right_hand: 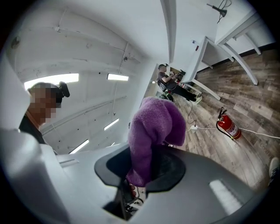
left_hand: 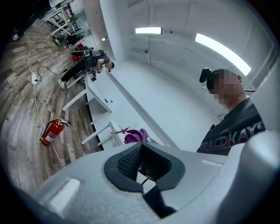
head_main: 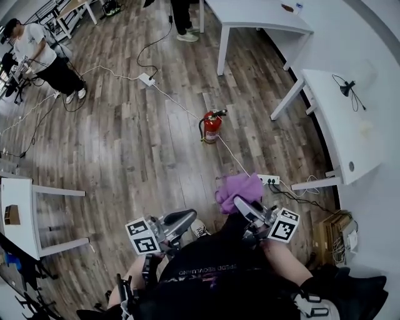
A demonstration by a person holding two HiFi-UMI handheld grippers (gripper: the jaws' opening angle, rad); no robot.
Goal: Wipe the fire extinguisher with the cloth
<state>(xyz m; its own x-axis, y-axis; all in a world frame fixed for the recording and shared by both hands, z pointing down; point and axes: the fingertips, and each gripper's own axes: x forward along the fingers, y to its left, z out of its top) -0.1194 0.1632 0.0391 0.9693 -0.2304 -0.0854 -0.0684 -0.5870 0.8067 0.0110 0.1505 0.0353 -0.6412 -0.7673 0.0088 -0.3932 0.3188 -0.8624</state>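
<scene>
The red fire extinguisher (head_main: 211, 127) stands upright on the wooden floor, well ahead of both grippers; it also shows in the left gripper view as the extinguisher (left_hand: 51, 132) and in the right gripper view as the extinguisher (right_hand: 228, 127). My right gripper (head_main: 242, 205) is shut on a purple cloth (head_main: 239, 190), which bunches out above its jaws. The right gripper view shows that cloth (right_hand: 155, 127) clamped in the gripper (right_hand: 146, 154). My left gripper (head_main: 181, 219) is held low at my left, jaws together and nothing in them (left_hand: 141, 151). Neither gripper is near the extinguisher.
A white cable runs past the extinguisher to a power strip (head_main: 269, 179) on the floor. White tables stand at the far right (head_main: 340, 119) and at the back (head_main: 262, 19). A small table (head_main: 15, 215) is at my left. A person (head_main: 37, 53) works at far left.
</scene>
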